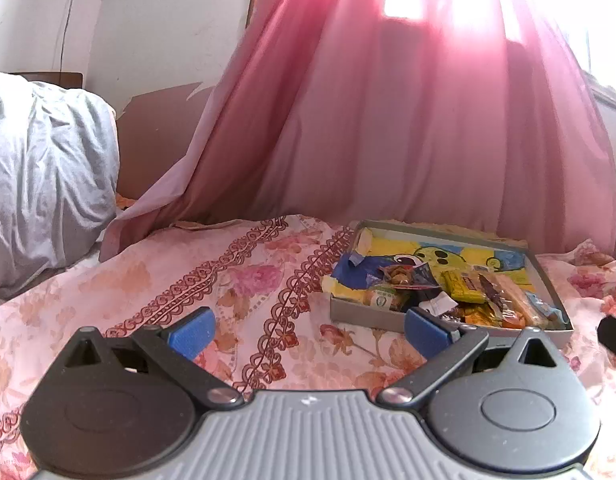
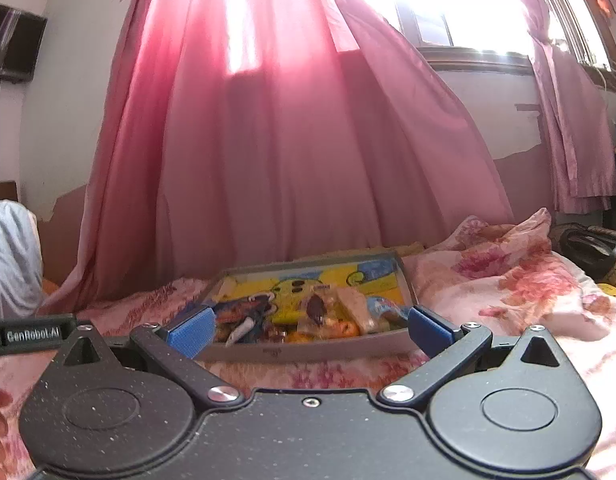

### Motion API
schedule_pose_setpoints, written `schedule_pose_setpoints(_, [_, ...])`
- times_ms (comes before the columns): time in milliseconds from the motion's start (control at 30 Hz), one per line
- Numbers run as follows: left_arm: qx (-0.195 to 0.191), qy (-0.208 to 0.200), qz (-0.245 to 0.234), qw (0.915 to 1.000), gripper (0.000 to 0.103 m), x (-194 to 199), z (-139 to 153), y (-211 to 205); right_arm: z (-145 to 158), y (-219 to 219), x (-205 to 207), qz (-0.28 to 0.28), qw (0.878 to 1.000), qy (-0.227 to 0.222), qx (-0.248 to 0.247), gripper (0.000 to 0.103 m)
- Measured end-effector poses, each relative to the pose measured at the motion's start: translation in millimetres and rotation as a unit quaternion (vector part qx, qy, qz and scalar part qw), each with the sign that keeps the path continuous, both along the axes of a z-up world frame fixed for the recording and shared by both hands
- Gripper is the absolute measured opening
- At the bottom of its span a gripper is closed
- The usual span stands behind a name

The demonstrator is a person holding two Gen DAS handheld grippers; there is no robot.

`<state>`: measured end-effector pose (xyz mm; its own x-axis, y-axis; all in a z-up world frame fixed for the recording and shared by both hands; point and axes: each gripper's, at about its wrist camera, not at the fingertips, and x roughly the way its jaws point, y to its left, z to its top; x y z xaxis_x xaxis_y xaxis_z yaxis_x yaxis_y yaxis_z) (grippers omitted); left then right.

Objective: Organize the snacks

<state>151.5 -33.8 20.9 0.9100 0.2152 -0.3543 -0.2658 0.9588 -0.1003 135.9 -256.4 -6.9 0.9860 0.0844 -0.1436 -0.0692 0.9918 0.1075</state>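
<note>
While both grippers hung low over the bed (image 1: 268,264), neither held anything: my left gripper (image 1: 308,330) stood spread wide, pads bare, and my right gripper (image 2: 309,330) likewise gaped, nothing between its fingers.

Snacks (image 1: 467,296): all that I could see lay heaped in the box (image 1: 367,314). From the left wrist the box sat at two o'clock, near, its front corner just beyond my right-hand pad. From the right wrist it sat dead at twelve, framed between the two pads.

No loose packet showed on the bedspread in either view. Judged the gathering to be done or nearly so; step in hand looked like a pause before sorting within the box, or a withdrawal. Could not settle which.

Next move, if sorting: the right gripper was better lined up. It would need to clear the front wall, come down over the pile, and pinch one wrapper without dragging its neighbours. The pile was loose and overlapping, so a clean single pick seemed doubtful.

Hard to make out: individual packets blurred into one another; labels unreadable. The front wall hid the lowest items from the right wrist. Curtain (image 2: 288,140) covered the ground behind the box. A dark object (image 1: 613,334) at three o'clock in the left view was cut by the frame, probably my other gripper.
</note>
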Motion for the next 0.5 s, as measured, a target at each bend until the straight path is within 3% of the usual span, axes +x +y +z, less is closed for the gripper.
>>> schedule_pose_setpoints(500, [0.014,-0.037,-0.01,0.9992,0.103,-46,-11,2,-15,3,-57,-0.027,0.999,-0.022,0.006,0.102])
